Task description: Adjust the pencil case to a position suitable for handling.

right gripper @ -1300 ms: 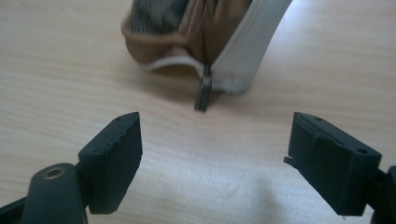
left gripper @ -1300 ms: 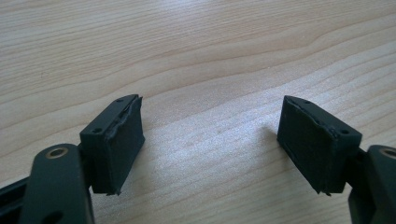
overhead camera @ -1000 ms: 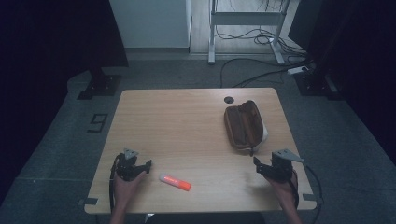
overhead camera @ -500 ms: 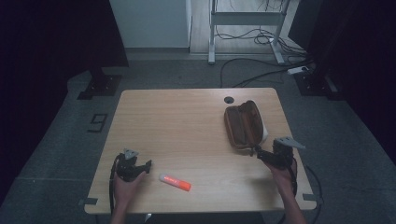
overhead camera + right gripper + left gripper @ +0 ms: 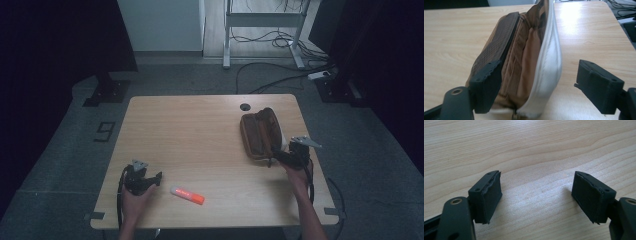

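A brown pencil pouch lies unzipped at the right of the wooden table; its tan lining and pale outer side gape toward me. My right gripper is at the pouch's near end, jaws open. The pouch's end stands between them, close against the left pad, while the right pad stays clear of it. These jaws have just been closing a little. An orange-and-white marker lies near the front edge. My left gripper rests just left of it, open over bare wood.
A round cable hole sits near the table's far edge. Behind the table stand a metal desk frame and loose cables on the grey floor. The table's right edge runs close beside the right hand.
The right hand has moved away from the front edge and slightly left, bringing its gripper up to the near end of the pouch. The left gripper and the marker have stayed put.
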A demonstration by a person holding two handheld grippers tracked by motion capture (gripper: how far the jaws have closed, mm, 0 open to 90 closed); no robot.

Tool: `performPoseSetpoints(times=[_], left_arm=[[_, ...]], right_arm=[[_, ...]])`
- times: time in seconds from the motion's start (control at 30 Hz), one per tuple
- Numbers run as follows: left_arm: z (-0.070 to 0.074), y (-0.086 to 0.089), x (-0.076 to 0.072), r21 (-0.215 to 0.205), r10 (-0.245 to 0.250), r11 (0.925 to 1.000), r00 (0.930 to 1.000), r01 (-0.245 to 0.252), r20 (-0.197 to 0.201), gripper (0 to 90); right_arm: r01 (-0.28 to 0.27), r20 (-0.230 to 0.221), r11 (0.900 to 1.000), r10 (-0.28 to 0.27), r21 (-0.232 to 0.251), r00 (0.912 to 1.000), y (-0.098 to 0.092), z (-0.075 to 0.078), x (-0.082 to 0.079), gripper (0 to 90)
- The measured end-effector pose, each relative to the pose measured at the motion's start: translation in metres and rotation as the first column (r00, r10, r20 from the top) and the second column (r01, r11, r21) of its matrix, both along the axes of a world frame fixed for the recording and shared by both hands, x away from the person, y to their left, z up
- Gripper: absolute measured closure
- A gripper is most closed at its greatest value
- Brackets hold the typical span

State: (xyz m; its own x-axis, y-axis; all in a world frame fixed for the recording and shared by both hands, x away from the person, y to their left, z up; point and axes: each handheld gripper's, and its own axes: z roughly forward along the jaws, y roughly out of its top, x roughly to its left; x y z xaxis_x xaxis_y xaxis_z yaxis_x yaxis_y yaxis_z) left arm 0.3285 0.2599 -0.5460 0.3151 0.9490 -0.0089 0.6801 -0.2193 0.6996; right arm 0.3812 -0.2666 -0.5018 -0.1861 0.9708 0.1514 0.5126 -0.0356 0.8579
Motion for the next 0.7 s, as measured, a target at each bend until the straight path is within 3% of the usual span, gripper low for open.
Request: performPoseSetpoints(times=[0.13, 0.33, 0.47, 0.53, 0.7], left_arm=[[0.0, 0.0, 0.0, 0.0, 0.0, 1.0, 1.0, 0.0, 0.0, 23.7], [0.0, 0.0, 0.0, 0.0, 0.0, 1.0, 1.0, 0.0, 0.0, 23.7], [0.0, 0.0, -0.001, 0.0, 0.0, 1.0, 1.0, 0.0, 0.0, 23.7], [0.0, 0.0, -0.001, 0.0, -0.001, 1.0, 1.0, 0.001, -0.001, 23.7], [0.0, 0.0, -0.001, 0.001, -0.001, 1.0, 1.0, 0.001, 0.0, 23.7]], right_arm=[[-0.01, 0.006, 1.0, 0.01, 0.009, 0.9999, -0.001, -0.005, 0.016, 26.4], [-0.015, -0.017, 1.0, 0.015, 0.012, 0.9997, -0.002, -0.015, 0.026, 32.5], [-0.015, -0.028, 1.0, 0.015, 0.016, 0.9995, -0.003, -0.021, 0.031, 42.5], [-0.014, -0.042, 1.0, 0.015, 0.028, 0.999, -0.003, -0.025, 0.032, 52.4], [-0.023, -0.069, 0.999, 0.025, 0.035, 0.9973, -0.002, -0.028, 0.033, 62.1]])
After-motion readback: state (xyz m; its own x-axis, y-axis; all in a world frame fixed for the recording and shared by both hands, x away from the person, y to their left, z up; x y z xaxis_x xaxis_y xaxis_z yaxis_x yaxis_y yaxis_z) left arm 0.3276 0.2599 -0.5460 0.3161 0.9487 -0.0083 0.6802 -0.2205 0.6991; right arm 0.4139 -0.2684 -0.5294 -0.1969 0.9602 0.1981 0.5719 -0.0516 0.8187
